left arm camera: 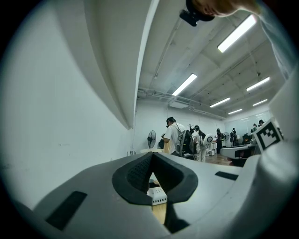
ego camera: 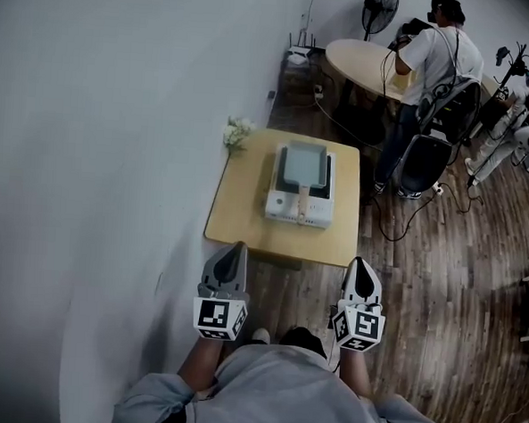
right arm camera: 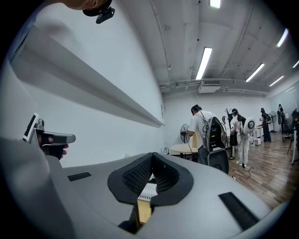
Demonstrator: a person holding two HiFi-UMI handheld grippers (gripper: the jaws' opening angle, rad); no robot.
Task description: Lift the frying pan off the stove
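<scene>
Head view looks down on the left gripper (ego camera: 234, 249) and the right gripper (ego camera: 360, 264), held side by side and level just short of the near edge of a low wooden surface (ego camera: 237, 215). Neither touches it. The frying pan (ego camera: 303, 164), square and pale grey-green, sits on a white stove (ego camera: 297, 212) ahead of both grippers. It lies roughly midway between their lines and well apart from either tip. Its wooden handle (ego camera: 303, 202) points back toward the grippers over the stove's front.

Left gripper view shows that gripper's jaws together, the dark pads meeting at their tips with nothing between them. Through the small notch below the tips a corner of the stove and a strip of the surface show, far ahead. Right gripper view shows the same: jaws together, empty, with the stove's white front and the surface edge visible through the notch.

A small bunch of white flowers (ego camera: 238, 131) stands at the far corner of the surface, ahead of the left gripper. Beyond the right gripper, across the wood floor (ego camera: 440, 262), a person (ego camera: 439, 56) stands at a round table (ego camera: 367, 65).
</scene>
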